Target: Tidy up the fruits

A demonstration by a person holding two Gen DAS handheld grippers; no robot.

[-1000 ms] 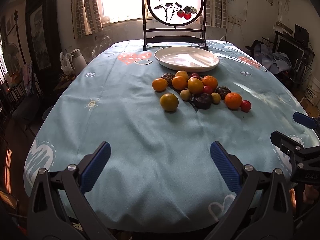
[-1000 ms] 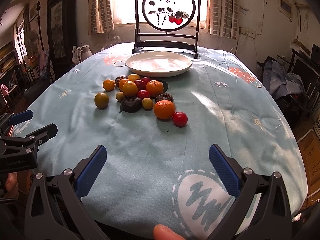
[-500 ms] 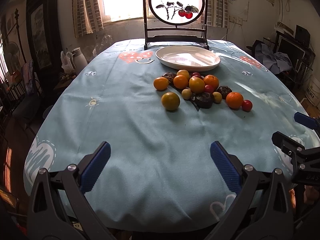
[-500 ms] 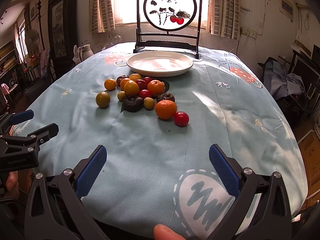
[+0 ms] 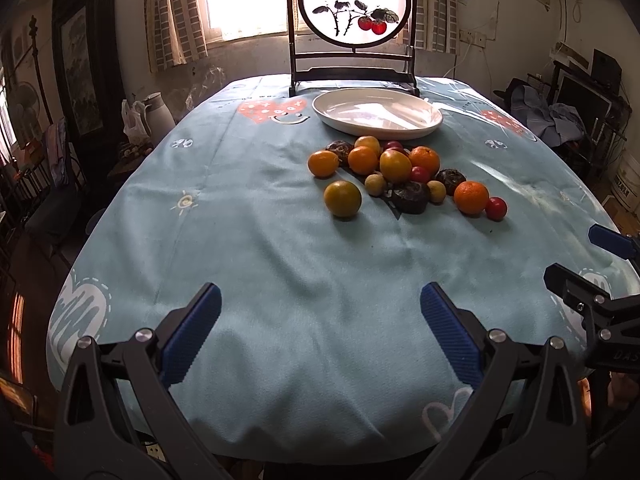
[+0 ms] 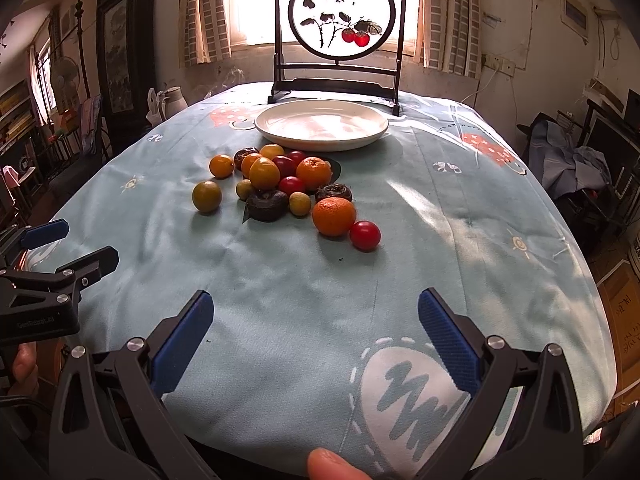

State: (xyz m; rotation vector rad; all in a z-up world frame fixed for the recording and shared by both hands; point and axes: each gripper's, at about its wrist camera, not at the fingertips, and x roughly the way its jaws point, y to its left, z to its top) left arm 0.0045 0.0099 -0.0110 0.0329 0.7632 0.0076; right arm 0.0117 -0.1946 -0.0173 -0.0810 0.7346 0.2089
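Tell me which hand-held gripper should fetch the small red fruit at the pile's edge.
Right hand-held gripper, probably: open and empty, with the small red fruit on its side of the pile, nearest it.

Left claw (image 6: pixel 74 240), body side: pale lettering, apparently "GenRobot.AI", small and blurred. Right claw (image 5: pixel 592 256), body: "DAS", cut off at frame edge. Round painted screen (image 6: pixel 342 14): brushed Chinese characters, not legible.

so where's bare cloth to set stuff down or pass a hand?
Free: the tablecloth between both grippers and the fruit pile, plus the strips either side of the pile. The white plate is empty. Crowded: pile right against the plate's near rim.
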